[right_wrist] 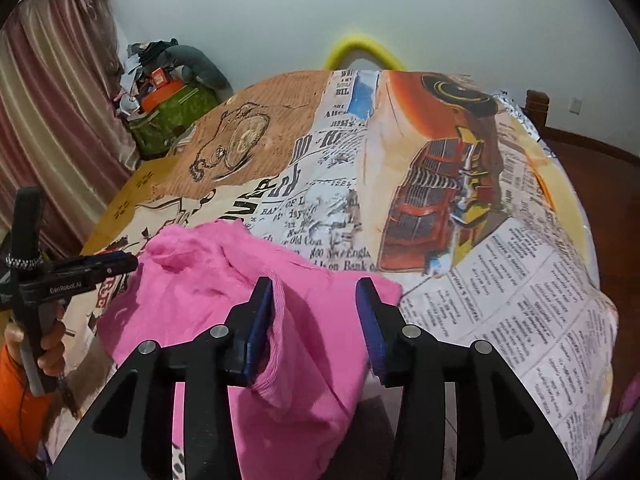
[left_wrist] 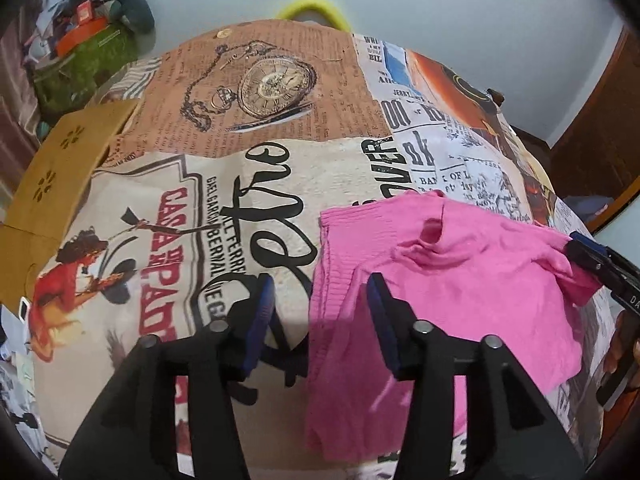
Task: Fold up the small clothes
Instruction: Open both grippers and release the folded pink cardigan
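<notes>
A small pink knit garment (left_wrist: 448, 280) lies rumpled on a table under a printed newspaper-style cloth (left_wrist: 248, 168). My left gripper (left_wrist: 322, 314) hangs over the garment's left edge. It is open, its blue pads apart, with the cloth's edge below the gap. In the right wrist view the pink garment (right_wrist: 224, 280) spreads under my right gripper (right_wrist: 316, 316), also open. A loose hem rests against its left pad; the right pad is clear of the cloth. The right gripper (left_wrist: 592, 260) shows at the garment's far right corner, and the left gripper (right_wrist: 120, 262) shows by its left side.
A brown cardboard box (left_wrist: 60, 168) stands at the table's left edge. Behind the table are a yellow curved chair back (right_wrist: 364, 54), a green bag (right_wrist: 172, 120) piled with clutter and a striped curtain (right_wrist: 48, 112). A hand (right_wrist: 48, 344) holds the left gripper's handle.
</notes>
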The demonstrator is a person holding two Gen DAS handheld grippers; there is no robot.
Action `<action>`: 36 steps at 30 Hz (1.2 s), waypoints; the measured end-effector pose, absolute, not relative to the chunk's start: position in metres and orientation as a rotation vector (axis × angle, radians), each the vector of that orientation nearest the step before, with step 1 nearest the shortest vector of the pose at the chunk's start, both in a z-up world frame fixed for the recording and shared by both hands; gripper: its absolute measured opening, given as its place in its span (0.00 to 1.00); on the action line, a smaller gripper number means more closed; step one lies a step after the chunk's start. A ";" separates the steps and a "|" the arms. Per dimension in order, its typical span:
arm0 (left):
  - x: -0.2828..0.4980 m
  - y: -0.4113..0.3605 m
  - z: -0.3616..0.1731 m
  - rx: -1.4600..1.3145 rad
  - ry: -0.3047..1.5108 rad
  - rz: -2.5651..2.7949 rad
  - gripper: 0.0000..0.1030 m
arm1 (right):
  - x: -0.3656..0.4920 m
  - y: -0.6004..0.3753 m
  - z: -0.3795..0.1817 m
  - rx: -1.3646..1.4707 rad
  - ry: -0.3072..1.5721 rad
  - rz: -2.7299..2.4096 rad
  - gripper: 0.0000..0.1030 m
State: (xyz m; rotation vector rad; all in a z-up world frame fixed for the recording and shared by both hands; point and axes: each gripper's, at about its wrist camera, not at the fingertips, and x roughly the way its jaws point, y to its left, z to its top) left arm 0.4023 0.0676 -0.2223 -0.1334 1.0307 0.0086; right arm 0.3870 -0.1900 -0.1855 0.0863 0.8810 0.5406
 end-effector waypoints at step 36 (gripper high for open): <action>0.401 0.071 -0.255 -0.242 1.163 -0.107 0.71 | 0.340 -0.210 -0.212 0.175 0.963 0.527 0.73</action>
